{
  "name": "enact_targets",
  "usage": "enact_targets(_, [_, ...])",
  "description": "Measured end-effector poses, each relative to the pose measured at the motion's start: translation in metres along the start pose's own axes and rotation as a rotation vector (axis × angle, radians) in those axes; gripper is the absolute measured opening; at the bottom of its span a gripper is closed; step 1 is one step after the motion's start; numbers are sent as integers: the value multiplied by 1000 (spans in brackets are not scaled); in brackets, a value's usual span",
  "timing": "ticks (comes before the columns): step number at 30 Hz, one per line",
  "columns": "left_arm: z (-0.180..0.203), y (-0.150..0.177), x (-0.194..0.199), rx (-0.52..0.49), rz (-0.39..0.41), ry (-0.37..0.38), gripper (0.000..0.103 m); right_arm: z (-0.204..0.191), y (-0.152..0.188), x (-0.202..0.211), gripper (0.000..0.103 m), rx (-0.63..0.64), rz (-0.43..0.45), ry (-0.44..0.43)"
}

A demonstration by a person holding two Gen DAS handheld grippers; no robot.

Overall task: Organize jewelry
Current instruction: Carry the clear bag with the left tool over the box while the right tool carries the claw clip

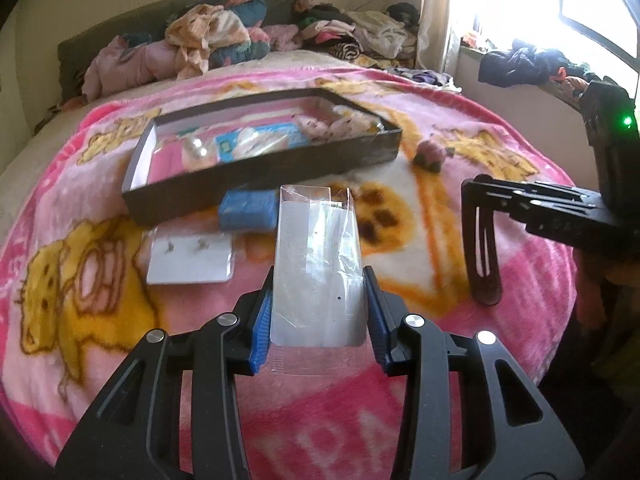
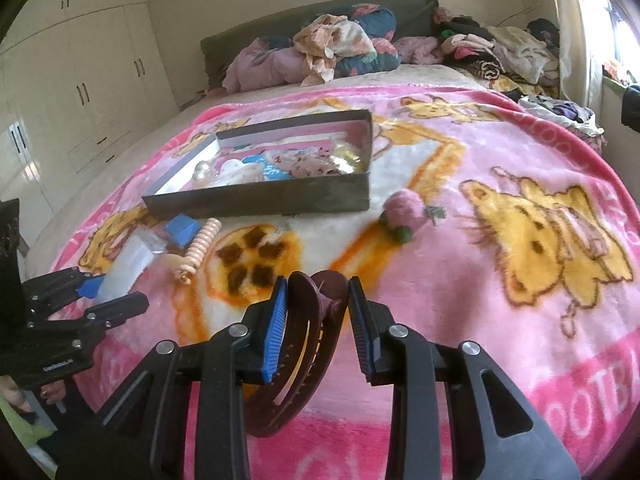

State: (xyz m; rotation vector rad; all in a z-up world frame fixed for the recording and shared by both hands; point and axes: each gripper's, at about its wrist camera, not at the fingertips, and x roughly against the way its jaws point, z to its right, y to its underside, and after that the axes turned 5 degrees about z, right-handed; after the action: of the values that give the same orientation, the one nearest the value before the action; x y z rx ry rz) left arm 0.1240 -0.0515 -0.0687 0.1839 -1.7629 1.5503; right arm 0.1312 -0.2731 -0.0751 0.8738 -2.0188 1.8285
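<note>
Pickup is under way on the bed: our left tongs [image 1: 319, 312] clamp a clear packet [image 1: 318, 264], our right tongs [image 2: 317, 322] straddle a hair clip [image 2: 298, 344], apart. Next, carry both to the box [image 1: 260, 168] mid-bed.

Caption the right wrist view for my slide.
Right claw straddles a dark hair clip on the pink blanket, dark box beyond.

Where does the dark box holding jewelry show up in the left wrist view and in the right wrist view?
Left wrist view: the dark box lies upper centre, beyond the clear packet in the left claw.
Right wrist view: the dark box lies left of centre, beyond the right claw.
Shared landmark: the blue block on the blanket, just in front of the box's near wall.
</note>
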Motion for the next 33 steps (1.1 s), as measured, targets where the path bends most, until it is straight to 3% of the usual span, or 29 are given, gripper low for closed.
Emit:
enact_targets(14, [19, -33, -11, -2, 36, 21, 31, 24, -19, 23, 29, -44, 68, 13])
enact_targets(33, [6, -69, -31, 50, 75, 9, 31, 21, -62, 9, 29, -15, 99, 6])
